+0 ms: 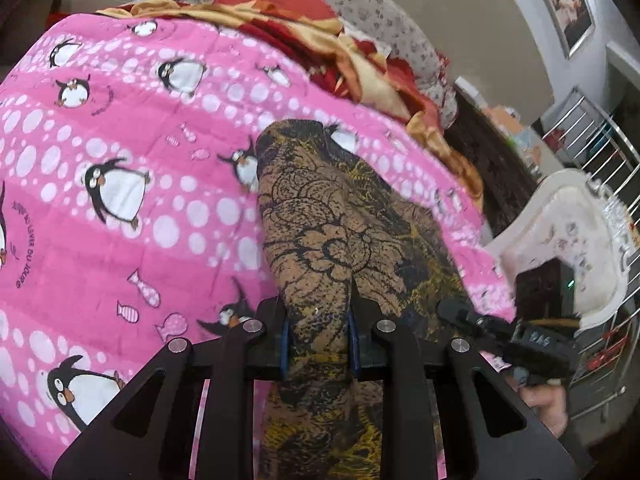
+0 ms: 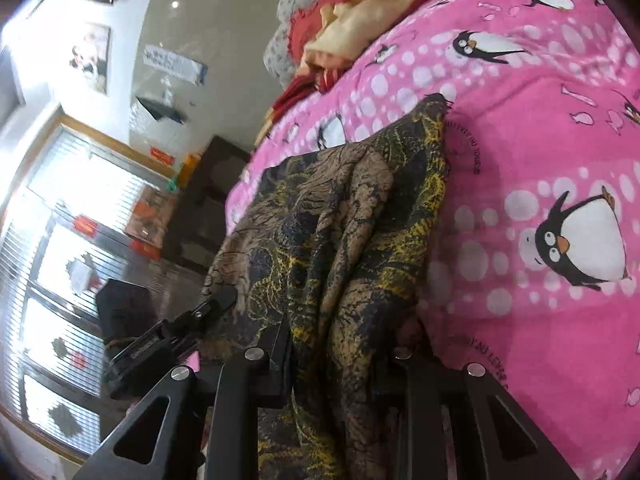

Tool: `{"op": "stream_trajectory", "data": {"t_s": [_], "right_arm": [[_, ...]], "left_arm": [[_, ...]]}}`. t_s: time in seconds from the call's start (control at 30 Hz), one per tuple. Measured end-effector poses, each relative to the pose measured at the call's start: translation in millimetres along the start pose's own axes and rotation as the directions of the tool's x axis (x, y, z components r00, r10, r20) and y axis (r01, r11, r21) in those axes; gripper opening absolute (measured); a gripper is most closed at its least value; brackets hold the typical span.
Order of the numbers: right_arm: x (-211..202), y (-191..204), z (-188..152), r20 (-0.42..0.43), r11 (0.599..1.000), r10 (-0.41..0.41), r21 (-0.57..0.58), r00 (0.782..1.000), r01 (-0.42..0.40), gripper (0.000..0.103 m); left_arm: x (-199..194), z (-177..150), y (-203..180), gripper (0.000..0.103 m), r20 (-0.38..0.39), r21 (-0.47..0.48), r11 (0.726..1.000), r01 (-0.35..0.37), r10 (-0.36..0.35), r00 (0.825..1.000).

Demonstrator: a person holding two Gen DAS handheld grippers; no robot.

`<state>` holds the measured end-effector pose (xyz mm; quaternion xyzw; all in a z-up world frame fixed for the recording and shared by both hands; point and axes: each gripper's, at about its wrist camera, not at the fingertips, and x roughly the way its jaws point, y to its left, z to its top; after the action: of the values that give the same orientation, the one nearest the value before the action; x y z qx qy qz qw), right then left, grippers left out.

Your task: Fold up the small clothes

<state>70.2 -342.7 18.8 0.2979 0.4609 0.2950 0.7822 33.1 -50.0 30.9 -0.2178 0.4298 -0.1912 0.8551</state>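
The patterned garment (image 1: 344,216), brown with black and yellow print, lies partly on the pink penguin blanket (image 1: 120,128), its near end lifted toward me. I have my left gripper (image 1: 318,344) clamped on one bunch of that end and my right gripper (image 2: 336,364) pinched on another, cloth filling both sets of jaws. By my reading the fold is only under way: the fabric is bunched and creased, no tidy edges show, and laying it flat and doubling it over is left.
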Motion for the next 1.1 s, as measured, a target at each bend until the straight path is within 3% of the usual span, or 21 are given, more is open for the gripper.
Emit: {"op": "stream_trajectory", "data": {"t_s": [0.13,0.3,0.37,0.47,0.5,0.57,0.67,0.7,0.73,0.77,0.87,0.93,1.0,1.1], "right_arm": [[-2.5,-2.6,1.8,-0.015,0.998,-0.015,0.053,1.0,0.016,0.031],[-51.8,-8.1,-4.2,0.053,0.997,-0.051,0.055,0.997,0.048,0.035],[-70.1,4.0,-12.3,0.072,0.997,-0.077,0.002,0.994,0.077,0.035],[-85.5,39.2,-27.7,0.12,0.974,-0.137,-0.165,0.983,0.155,0.035],[-86.0,52.8,-33.6,0.147,0.957,-0.152,-0.227,0.977,0.183,0.035],[-76.9,78.7,-43.8,0.215,0.898,-0.221,-0.336,0.951,0.285,0.035],[-40.6,97.3,-40.0,0.239,0.829,-0.3,-0.414,0.924,0.376,0.035],[-29.6,96.9,-37.0,0.228,0.825,-0.32,-0.41,0.92,0.388,0.03],[-11.5,91.6,-31.3,0.213,0.811,-0.374,-0.398,0.903,0.429,0.022],[0.6,83.6,-27.4,0.207,0.794,-0.427,-0.381,0.88,0.474,0.022],[19.1,46.7,-23.5,0.154,0.788,-0.493,-0.338,0.856,0.515,0.013],[20.4,33.0,-29.3,0.161,0.797,-0.47,-0.346,0.868,0.496,0.009],[15.8,27.3,-31.9,0.171,0.807,-0.443,-0.35,0.88,0.475,0.009],[6.2,30.8,-19.7,0.126,0.831,-0.43,-0.333,0.894,0.446,0.01]], "left_arm": [[12.0,-3.3,11.2,0.024,-0.045,-0.011,1.0,-0.024,0.024,0.999],[-3.5,1.0,13.4,0.027,-0.046,0.023,1.0,-0.016,0.017,0.999],[-16.3,1.1,9.7,0.027,-0.02,0.056,0.998,-0.041,0.042,0.999],[-41.9,-0.2,-2.4,0.027,0.094,0.093,0.991,-0.094,0.086,0.992],[-47.1,-0.2,-7.5,0.028,0.129,0.096,0.991,-0.096,0.083,0.988],[-46.5,2.5,-20.7,0.043,0.173,0.109,0.988,-0.106,0.086,0.981],[-25.1,16.1,-32.9,0.044,0.171,0.066,0.988,-0.14,0.127,0.977],[-16.3,21.1,-34.9,0.044,0.165,0.05,0.988,-0.149,0.139,0.976],[-4.4,26.8,-35.9,0.044,0.163,0.034,0.989,-0.142,0.134,0.978],[5.3,29.6,-34.3,0.044,0.16,0.022,0.991,-0.134,0.129,0.979],[41.0,23.7,-26.9,0.044,0.113,0.039,0.972,-0.23,0.225,0.968],[63.5,13.3,-18.6,0.044,0.058,0.068,0.966,-0.25,0.246,0.967],[56.6,14.5,-19.0,0.045,0.093,0.053,0.97,-0.239,0.233,0.968],[54.3,24.5,-20.5,0.045,0.06,0.07,0.968,-0.241,0.237,0.97]]}}
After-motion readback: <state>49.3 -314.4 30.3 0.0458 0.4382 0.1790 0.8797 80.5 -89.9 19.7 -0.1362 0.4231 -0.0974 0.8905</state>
